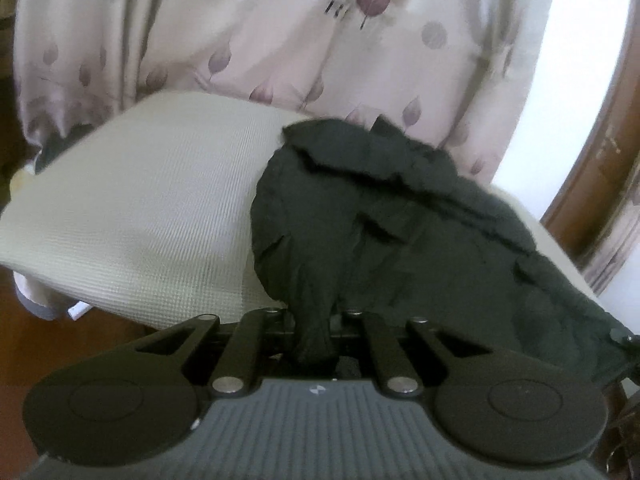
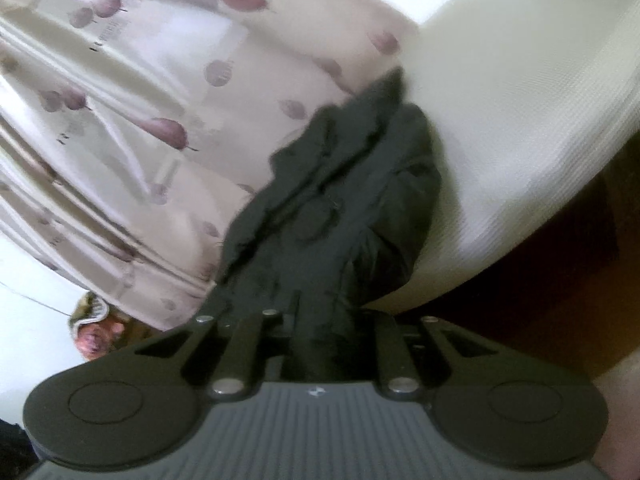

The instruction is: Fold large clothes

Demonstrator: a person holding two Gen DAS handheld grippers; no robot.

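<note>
Left tool (image 1: 314,340): jaws drawn narrow, a bunched fold of the dark green-black crumpled cloth garment (image 1: 384,216) pinched between them. The fabric rises straight out of the jaws and spreads ahead and to the right of the tool, heaped in loose ridges. Its right edge trails off low toward the frame border.

The garment lies on the pale cream waffle-textured cushioned surface (image 1: 152,200), which may be a table pad or a mattress; I cannot tell which. The bare part of that surface sits ahead and left of the left tool. Beyond it hangs a pale pink curtain with mauve leaf print (image 1: 248,32). A brown wooden frame (image 1: 600,140) curves past on the far right, and brown floor (image 1: 60,332) shows low to the left of the tool.

Right tool (image 2: 320,344): jaws likewise narrow, gripping another gathered part of the same dark garment (image 2: 340,200). The cloth runs forward from the jaws in a long rumpled band. The view is rolled, so the cream surface (image 2: 520,100) appears ahead and to the right, the curtain (image 2: 140,80) ahead and to the left. A small pinkish patterned object (image 2: 94,328), blurred, sits left of the right tool; unidentifiable.
</note>
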